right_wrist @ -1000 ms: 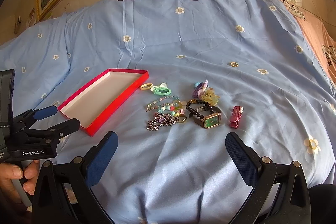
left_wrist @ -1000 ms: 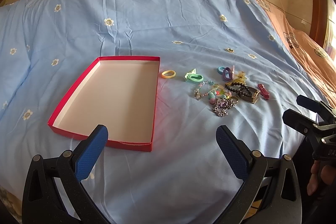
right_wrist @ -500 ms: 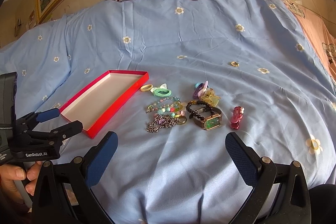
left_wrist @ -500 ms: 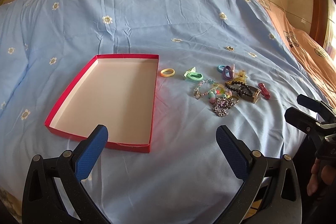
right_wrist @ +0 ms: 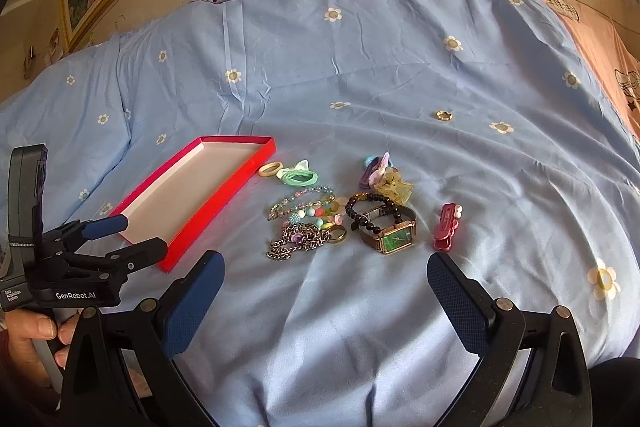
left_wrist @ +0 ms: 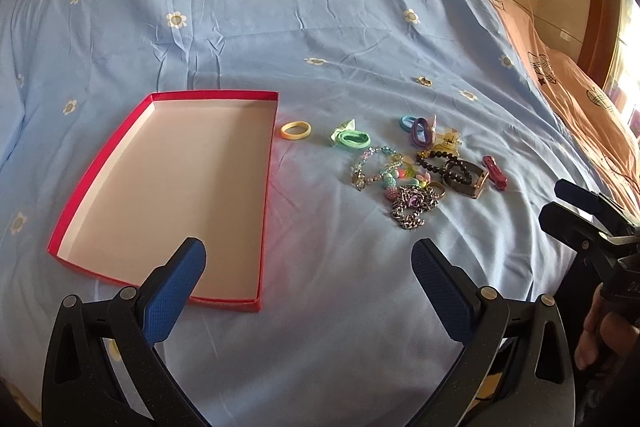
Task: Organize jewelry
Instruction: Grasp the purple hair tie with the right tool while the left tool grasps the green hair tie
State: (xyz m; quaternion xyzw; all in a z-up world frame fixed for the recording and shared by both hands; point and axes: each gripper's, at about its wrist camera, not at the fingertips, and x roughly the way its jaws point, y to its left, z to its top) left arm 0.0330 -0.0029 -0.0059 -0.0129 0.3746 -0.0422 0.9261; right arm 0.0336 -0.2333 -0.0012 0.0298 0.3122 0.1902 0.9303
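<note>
Well apart: red tray [left_wrist: 270,163], jewelry pile [left_wrist: 416,175].

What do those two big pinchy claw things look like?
Each is a black plastic frame with round silver rivets. The left gripper and right gripper both have two long fingers tipped with blue bumpy rubber pads. From the right camera, the left one's black handle shows white lettering reading "GenRobot.AI". No cables or sleeves are visible.
</note>
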